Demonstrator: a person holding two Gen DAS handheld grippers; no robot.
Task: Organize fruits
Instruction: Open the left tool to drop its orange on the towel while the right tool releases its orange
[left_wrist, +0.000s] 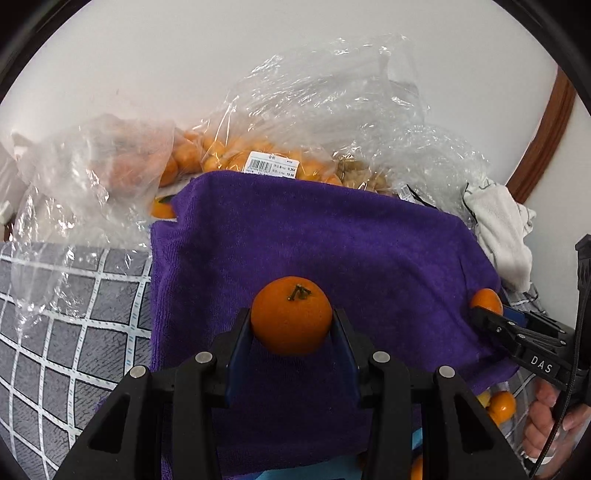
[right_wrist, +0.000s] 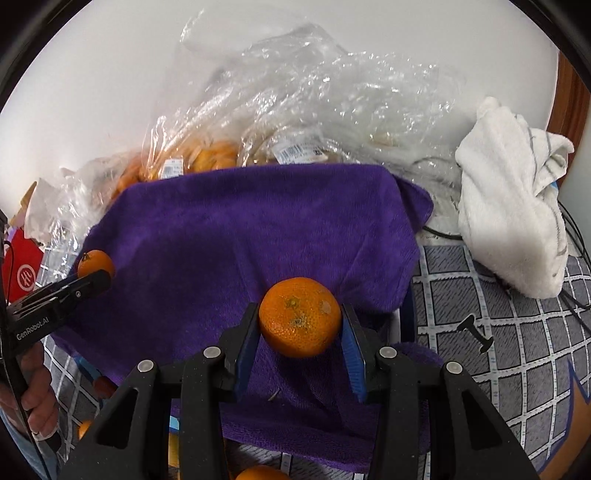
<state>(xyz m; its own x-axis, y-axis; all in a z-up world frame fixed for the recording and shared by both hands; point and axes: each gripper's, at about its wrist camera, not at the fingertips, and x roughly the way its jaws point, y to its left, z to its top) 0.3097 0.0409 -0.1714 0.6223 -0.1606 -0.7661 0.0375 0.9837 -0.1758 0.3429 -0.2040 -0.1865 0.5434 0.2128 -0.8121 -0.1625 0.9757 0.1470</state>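
Mandarins are held one per gripper, both above the purple towel (left_wrist: 332, 251).

Left unit: the left gripper (left_wrist: 291, 325) is closed on a mandarin (left_wrist: 291, 315), with both blue pads (left_wrist: 240, 343) pressing its sides. The fruit is nearly round (no clear long axis); its stem end, with a short dark stalk, faces up and toward the camera. It sits over the near half of the towel, roughly midway between the towel's left and right edges.

Right unit: the right gripper (right_wrist: 300, 321) is closed on a second mandarin (right_wrist: 300, 317), pads against both flanks. A greenish stem scar faces the camera, and a pale blemish shows on the upper right of the peel. This fruit sits close to the towel's right edge, in the near half. The jaws of both units stand at a moderate width, set by the fruit.

Cross views: each camera sees the other gripper at the frame edge, its mandarin just past the fingertips (right one at (left_wrist: 487, 301), left one at (right_wrist: 96, 263)).

Surroundings: clear plastic bags (left_wrist: 280, 122) of orange fruit lie against the towel's far edge, near the wall. A white cloth (right_wrist: 513, 206) lies off the towel's right edge on the grey checked table cover (right_wrist: 498, 332). Loose mandarins (left_wrist: 502, 406) lie off the towel's near right corner.
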